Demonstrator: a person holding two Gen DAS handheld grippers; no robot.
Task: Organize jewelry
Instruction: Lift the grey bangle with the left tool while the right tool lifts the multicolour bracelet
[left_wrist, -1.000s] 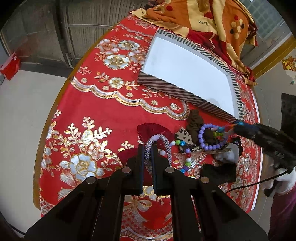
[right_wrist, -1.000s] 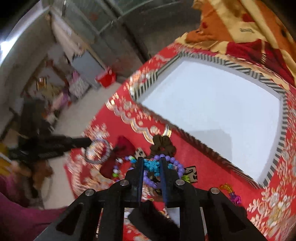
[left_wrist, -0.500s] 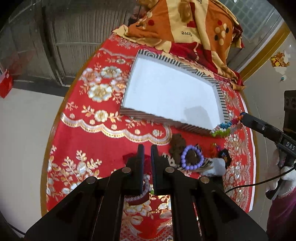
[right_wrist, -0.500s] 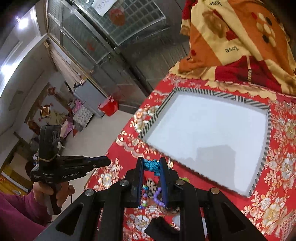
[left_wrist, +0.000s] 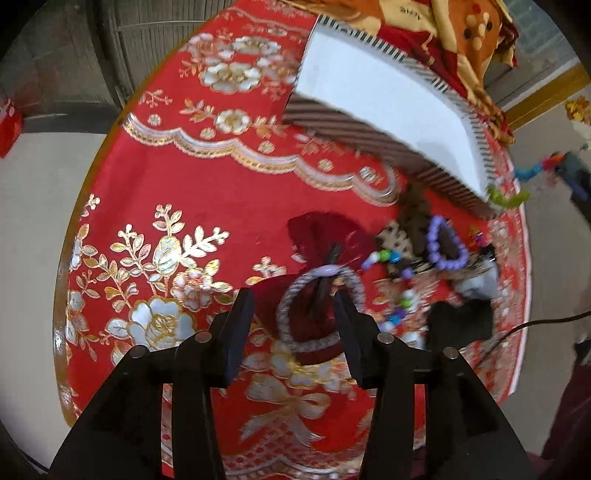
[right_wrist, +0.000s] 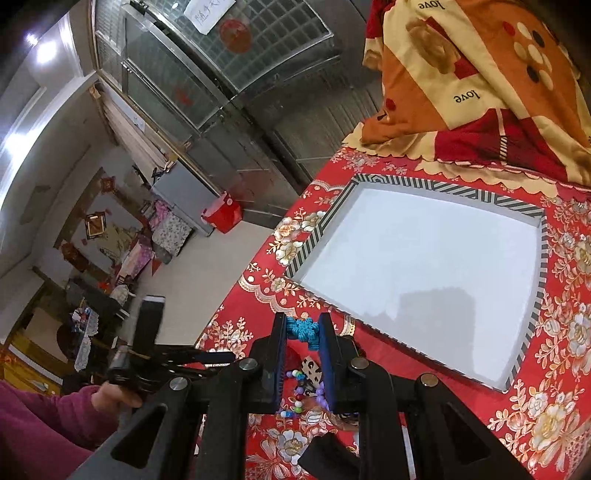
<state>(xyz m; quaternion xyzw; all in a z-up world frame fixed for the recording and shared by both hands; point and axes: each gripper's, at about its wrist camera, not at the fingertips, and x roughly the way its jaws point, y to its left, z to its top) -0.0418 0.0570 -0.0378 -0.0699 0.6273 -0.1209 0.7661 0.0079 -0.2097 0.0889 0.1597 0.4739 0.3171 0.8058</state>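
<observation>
Red counter cloth (left_wrist: 207, 206) with gold and silver floral pattern. Shallow white tray with black-and-white striped rim (right_wrist: 436, 188). Round purple bead bracelet (left_wrist: 443, 243). Turquoise snowflake-knot strand (right_wrist: 303, 329). Orange, cream and red blanket (right_wrist: 480, 74), dotted.

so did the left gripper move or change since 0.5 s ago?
Yes. The left gripper dropped closer to the red tablecloth, the striped tray slid up-frame, and its jaws went from shut to open around the grey hair tie.
</observation>
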